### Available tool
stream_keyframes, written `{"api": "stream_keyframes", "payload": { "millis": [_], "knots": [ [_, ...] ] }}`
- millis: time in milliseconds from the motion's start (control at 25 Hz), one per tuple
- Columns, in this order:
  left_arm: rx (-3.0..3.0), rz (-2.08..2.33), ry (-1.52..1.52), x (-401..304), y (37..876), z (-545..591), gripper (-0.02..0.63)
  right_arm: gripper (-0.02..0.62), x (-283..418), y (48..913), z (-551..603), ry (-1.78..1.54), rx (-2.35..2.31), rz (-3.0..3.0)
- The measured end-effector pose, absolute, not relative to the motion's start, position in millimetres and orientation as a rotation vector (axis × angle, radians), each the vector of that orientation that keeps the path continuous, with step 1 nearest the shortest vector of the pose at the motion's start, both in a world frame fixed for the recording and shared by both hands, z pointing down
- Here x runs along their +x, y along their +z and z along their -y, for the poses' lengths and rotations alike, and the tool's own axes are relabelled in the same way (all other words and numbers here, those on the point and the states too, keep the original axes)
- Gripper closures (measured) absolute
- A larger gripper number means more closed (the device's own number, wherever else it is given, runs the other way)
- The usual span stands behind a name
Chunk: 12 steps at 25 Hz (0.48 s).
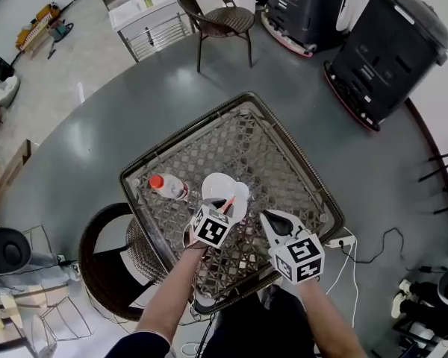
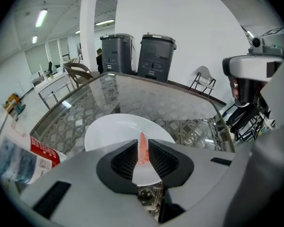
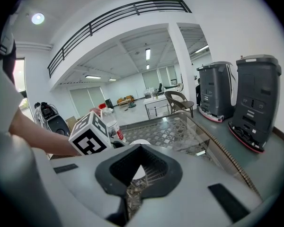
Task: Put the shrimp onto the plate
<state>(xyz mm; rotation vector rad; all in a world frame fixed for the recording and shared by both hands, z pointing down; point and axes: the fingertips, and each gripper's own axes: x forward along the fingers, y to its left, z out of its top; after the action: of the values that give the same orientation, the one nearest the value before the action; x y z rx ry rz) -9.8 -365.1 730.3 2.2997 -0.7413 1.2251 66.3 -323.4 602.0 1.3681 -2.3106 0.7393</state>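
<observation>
An orange shrimp (image 2: 142, 149) stands upright, pinched between the black pads of my left gripper (image 2: 143, 144), which is shut on it. It hangs just over the near edge of the white plate (image 2: 114, 131). In the head view the left gripper (image 1: 225, 206) holds the shrimp (image 1: 228, 202) at the plate's (image 1: 218, 186) near rim. My right gripper (image 1: 272, 219) hovers to the right of the plate, apart from it, jaws together with nothing in them. In its own view the right gripper (image 3: 141, 148) points toward the plate (image 3: 138, 142).
A clear bottle with a red cap (image 1: 168, 186) lies on the glass table top (image 1: 272, 159) just left of the plate. The table has a wicker rim (image 1: 321, 192). Wicker chairs (image 1: 108, 263) stand near and far. A power strip and cables (image 1: 342, 242) lie on the floor at right.
</observation>
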Motion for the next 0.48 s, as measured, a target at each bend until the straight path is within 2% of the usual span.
{"api": "stream_keyframes", "payload": {
  "millis": [240, 480],
  "knots": [
    [2.328, 0.856, 1.13, -9.3, 695.9, 361.4, 0.537, 0.591, 67.8, 587.5, 323.1, 0.713, 1.339, 2.371],
    [2.4, 0.953, 0.885, 3.6, 617.3, 340.5, 0.537, 0.591, 64.9, 560.9, 329.7, 0.699, 1.268, 2.473]
  ]
}}
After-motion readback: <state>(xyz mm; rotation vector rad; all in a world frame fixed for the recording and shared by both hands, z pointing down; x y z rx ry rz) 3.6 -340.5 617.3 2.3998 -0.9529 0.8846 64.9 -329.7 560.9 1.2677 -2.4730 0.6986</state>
